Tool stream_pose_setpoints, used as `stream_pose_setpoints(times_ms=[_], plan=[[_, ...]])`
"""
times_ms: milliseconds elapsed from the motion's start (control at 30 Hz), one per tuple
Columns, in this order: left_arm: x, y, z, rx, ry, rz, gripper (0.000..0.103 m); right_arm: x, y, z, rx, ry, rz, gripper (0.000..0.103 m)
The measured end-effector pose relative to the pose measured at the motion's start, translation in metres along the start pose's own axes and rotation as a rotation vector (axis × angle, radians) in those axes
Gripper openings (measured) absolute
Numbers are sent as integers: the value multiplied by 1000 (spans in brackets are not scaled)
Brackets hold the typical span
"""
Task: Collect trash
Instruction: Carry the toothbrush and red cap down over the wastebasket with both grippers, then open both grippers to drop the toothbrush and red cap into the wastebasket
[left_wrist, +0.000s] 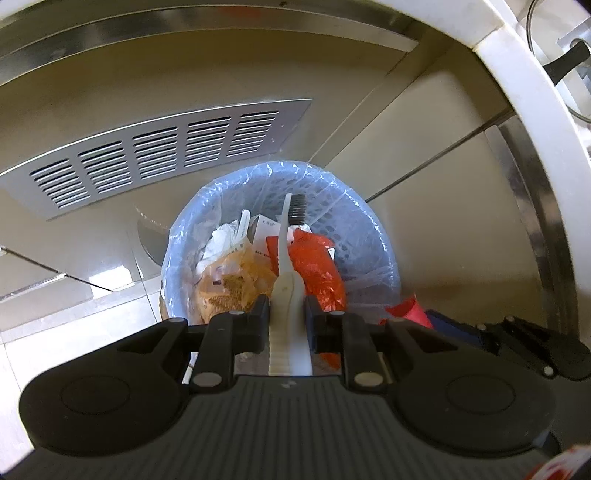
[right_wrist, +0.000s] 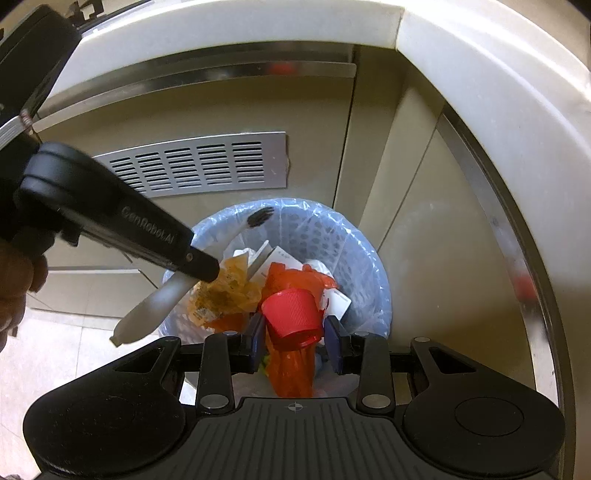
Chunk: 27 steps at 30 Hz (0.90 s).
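Observation:
A light blue perforated bin (left_wrist: 354, 236) with a clear liner stands on the floor below both grippers, holding orange, red and white wrappers. My left gripper (left_wrist: 286, 314) is shut on a white toothbrush (left_wrist: 284, 243) with dark bristles, held above the bin. In the right wrist view the left gripper (right_wrist: 207, 267) and the toothbrush (right_wrist: 147, 314) reach in from the left over the bin (right_wrist: 362, 266). My right gripper (right_wrist: 295, 332) is shut on a red ribbed bottle cap (right_wrist: 291, 314) above the bin.
Beige cabinet doors with a metal vent grille (left_wrist: 155, 151) stand behind the bin. A white countertop edge (right_wrist: 480, 92) curves overhead to the right. A glass pot lid (left_wrist: 561, 62) lies on the counter. Pale floor tiles (right_wrist: 48, 354) lie to the left.

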<state>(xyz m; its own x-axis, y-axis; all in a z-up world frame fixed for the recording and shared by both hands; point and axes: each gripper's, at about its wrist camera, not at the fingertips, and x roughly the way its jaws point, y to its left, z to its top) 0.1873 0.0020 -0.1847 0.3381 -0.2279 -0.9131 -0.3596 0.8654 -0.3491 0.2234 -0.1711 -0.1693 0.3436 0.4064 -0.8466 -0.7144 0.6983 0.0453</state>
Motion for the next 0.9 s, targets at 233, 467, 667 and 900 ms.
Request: stream_pose_setpoints(times_ms=[233, 467, 667, 900], plan=[[-1, 5, 3, 4, -19, 9, 35, 3, -1, -3, 11, 9, 1, 35], [-24, 26, -12, -55, -40, 37, 35, 7, 4, 0, -6, 10, 24, 35], [-39, 33, -23, -64, -57, 50, 35, 15, 14, -1, -36, 24, 45, 35], [-47, 37, -27, -61, -72, 62, 36, 28, 22, -3, -58, 39, 46, 66]])
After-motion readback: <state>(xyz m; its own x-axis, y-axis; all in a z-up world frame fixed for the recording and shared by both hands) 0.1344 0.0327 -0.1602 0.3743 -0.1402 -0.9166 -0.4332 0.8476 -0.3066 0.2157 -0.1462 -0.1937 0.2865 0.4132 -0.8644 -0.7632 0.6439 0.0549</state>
